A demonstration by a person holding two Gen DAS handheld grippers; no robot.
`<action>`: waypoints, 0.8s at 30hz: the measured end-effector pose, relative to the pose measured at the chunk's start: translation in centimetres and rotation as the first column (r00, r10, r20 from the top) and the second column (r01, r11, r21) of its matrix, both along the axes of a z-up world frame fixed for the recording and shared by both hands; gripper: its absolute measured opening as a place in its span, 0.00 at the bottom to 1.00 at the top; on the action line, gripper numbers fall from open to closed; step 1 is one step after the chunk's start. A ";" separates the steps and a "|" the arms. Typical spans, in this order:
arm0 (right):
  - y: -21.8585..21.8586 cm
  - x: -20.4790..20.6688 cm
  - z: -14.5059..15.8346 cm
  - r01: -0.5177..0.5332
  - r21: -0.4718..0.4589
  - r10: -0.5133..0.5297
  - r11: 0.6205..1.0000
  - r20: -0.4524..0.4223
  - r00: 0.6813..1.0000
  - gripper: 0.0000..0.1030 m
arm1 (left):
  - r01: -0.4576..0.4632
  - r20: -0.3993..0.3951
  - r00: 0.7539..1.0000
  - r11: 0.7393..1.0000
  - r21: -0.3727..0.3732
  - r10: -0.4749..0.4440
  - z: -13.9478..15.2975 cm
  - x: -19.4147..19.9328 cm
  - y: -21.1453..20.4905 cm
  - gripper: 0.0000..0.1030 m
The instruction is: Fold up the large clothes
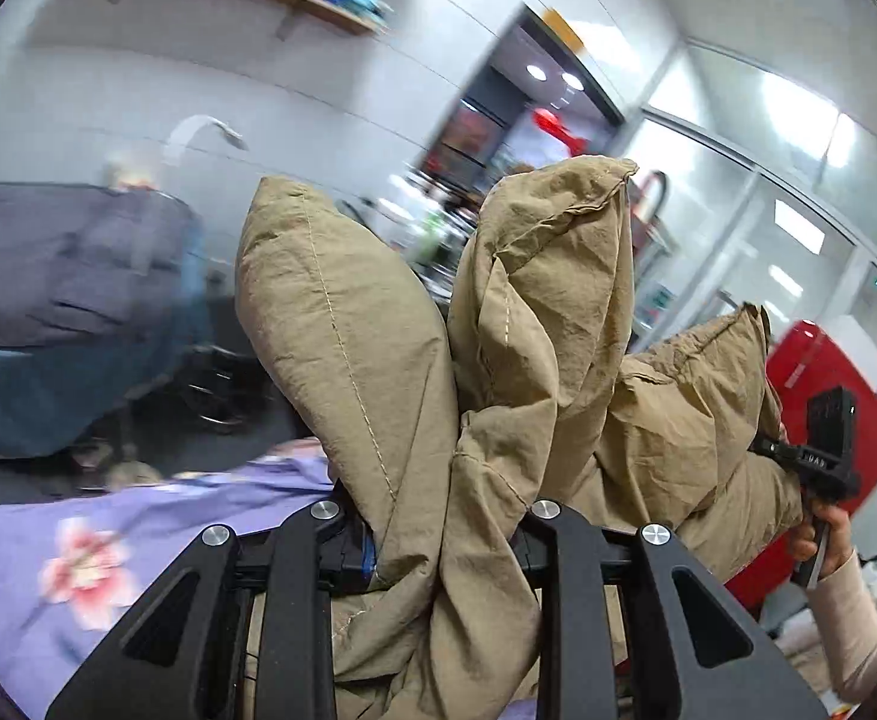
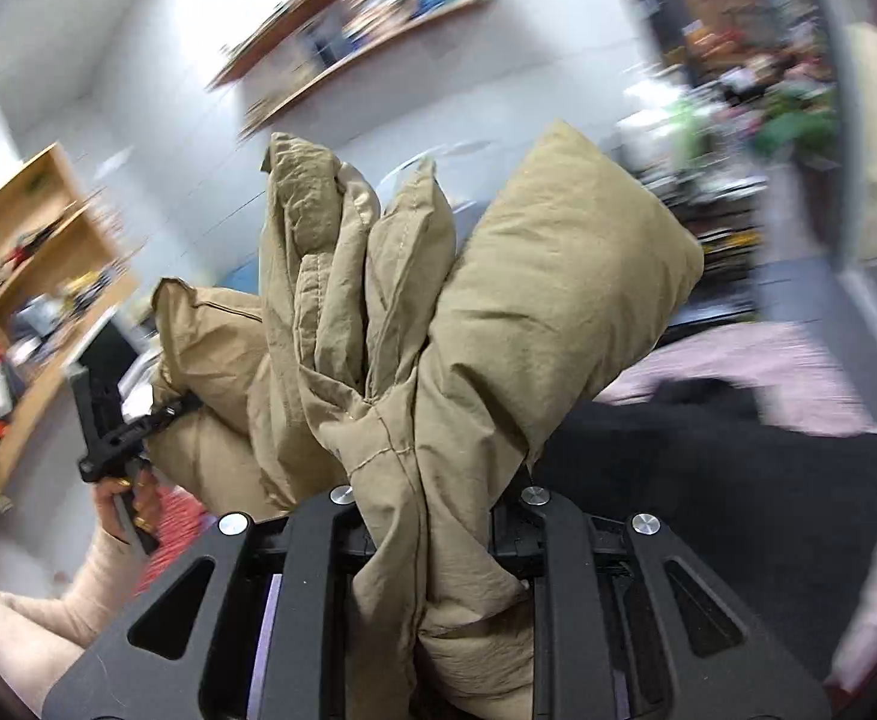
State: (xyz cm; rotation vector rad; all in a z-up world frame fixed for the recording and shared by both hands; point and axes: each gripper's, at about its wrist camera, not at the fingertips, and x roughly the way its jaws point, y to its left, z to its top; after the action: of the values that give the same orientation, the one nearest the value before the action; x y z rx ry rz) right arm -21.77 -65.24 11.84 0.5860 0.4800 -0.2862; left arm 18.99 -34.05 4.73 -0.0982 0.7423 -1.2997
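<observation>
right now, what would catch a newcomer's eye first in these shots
A puffy tan jacket fills the middle of both views, bunched and pinched in the left gripper and the right gripper. Behind it, a purple floral sheet lies low on the left and a red fridge stands on the right.

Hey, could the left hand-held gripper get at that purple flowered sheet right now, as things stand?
Probably not. The left hand-held gripper is shut on the tan padded jacket, whose bunched fabric fills its jaws and hangs below them. The purple flowered sheet lies lower left, bare on that side, but the jacket would have to be let go first.
</observation>
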 end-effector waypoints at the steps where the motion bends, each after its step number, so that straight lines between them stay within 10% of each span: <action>1: -1.3 -2.4 -0.3 0.057 0.011 -0.057 0.998 0.005 0.998 0.19 | 0.034 -0.027 0.999 0.999 0.016 -0.034 -1.1 -0.1 -3.1 0.24; 7: -11.4 -14.2 -11.0 0.387 0.224 -0.374 0.895 -0.100 0.922 0.25 | 0.005 -0.088 0.996 0.961 0.276 0.020 -11.5 -0.7 -16.3 0.38; 12: -16.7 -19.8 -23.4 0.448 0.549 -0.501 0.705 -0.061 0.863 0.42 | -0.084 -0.240 0.953 0.924 0.373 0.184 -17.9 4.9 -16.2 0.56; 24: -17.5 -17.1 -29.1 0.338 0.671 -0.493 0.660 0.048 0.869 0.74 | -0.162 -0.141 0.959 0.883 0.441 0.246 -16.4 4.0 -16.6 0.80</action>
State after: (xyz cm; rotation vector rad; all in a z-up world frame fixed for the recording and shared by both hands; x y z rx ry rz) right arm -38.86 -82.78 -17.29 1.4143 0.1962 -0.4953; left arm 23.02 -50.63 -11.69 0.0514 1.1386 -0.9088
